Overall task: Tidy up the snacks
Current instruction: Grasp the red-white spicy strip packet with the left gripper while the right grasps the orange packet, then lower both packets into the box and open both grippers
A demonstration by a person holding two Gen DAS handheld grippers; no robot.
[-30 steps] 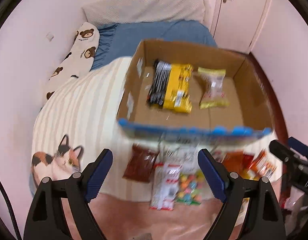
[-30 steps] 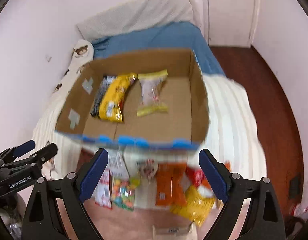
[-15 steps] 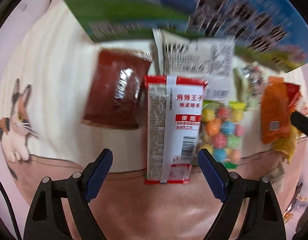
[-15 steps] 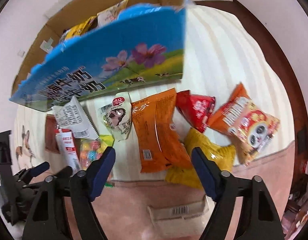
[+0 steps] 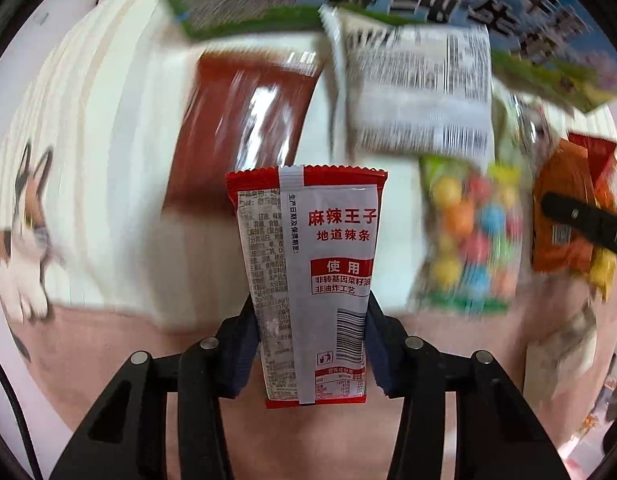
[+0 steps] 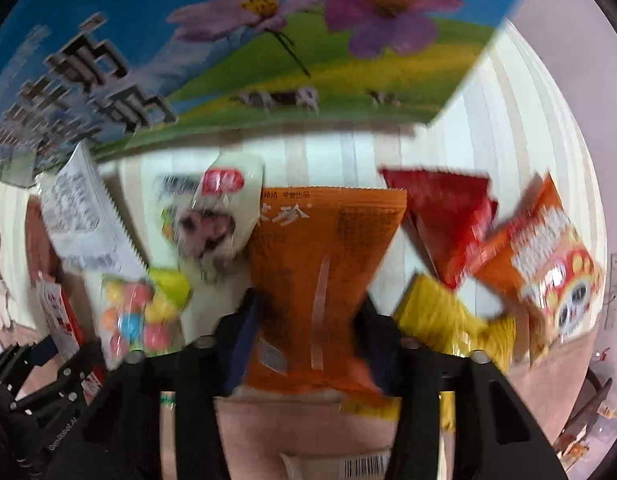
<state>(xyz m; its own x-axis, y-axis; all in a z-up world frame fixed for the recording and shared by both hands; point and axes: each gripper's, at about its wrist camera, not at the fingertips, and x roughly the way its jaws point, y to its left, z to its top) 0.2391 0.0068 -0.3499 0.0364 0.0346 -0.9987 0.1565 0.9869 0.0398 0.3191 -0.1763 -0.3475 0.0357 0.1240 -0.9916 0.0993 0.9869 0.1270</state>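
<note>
The left gripper (image 5: 310, 344) is closing on a red-and-white snack packet (image 5: 308, 276). The right gripper (image 6: 306, 332) is closing on an orange snack bag (image 6: 320, 264), both over the bed (image 5: 108, 128).

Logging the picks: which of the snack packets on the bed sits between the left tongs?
The red-and-white spicy-strip packet, seen back side up with its barcode; the left tongs are closing on its lower half. The other packets lie beyond it, untouched by these tongs.
</note>
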